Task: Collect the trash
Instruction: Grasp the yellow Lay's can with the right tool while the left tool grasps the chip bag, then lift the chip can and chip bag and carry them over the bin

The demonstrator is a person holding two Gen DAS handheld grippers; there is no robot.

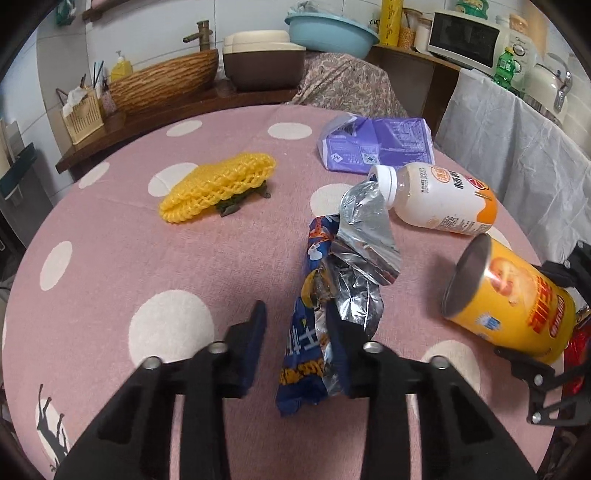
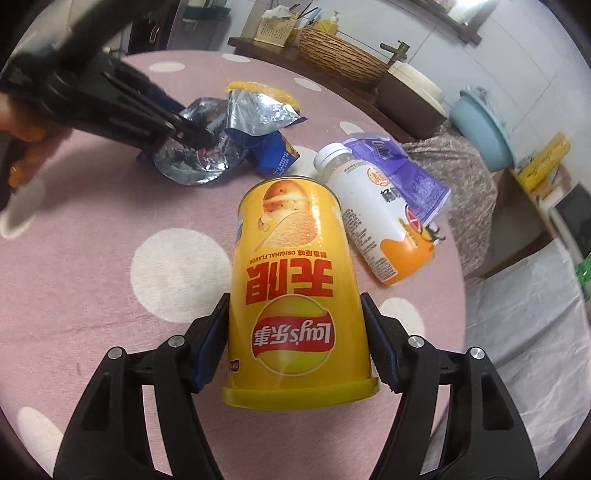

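My right gripper [image 2: 295, 317] is shut on a yellow Lay's chip can [image 2: 295, 280] and holds it lengthwise, open end forward; the can also shows in the left wrist view [image 1: 513, 299]. My left gripper [image 1: 295, 325] is open around a crumpled blue and silver snack bag [image 1: 332, 295], which lies between the fingers against the right one. The left gripper also shows in the right wrist view [image 2: 199, 136] at the bag [image 2: 221, 147]. A white drink bottle [image 1: 439, 199] lies on its side, beside a purple wrapper [image 1: 376, 144]. A yellow foam net [image 1: 218, 184] lies further left.
The round table has a pink cloth with white dots [image 1: 110, 258]. Behind it are a wicker basin [image 1: 166, 81], a brown box [image 1: 262, 62], a blue basin [image 1: 328, 31] and a microwave [image 1: 469, 37]. A grey cloth [image 1: 517, 147] hangs at right.
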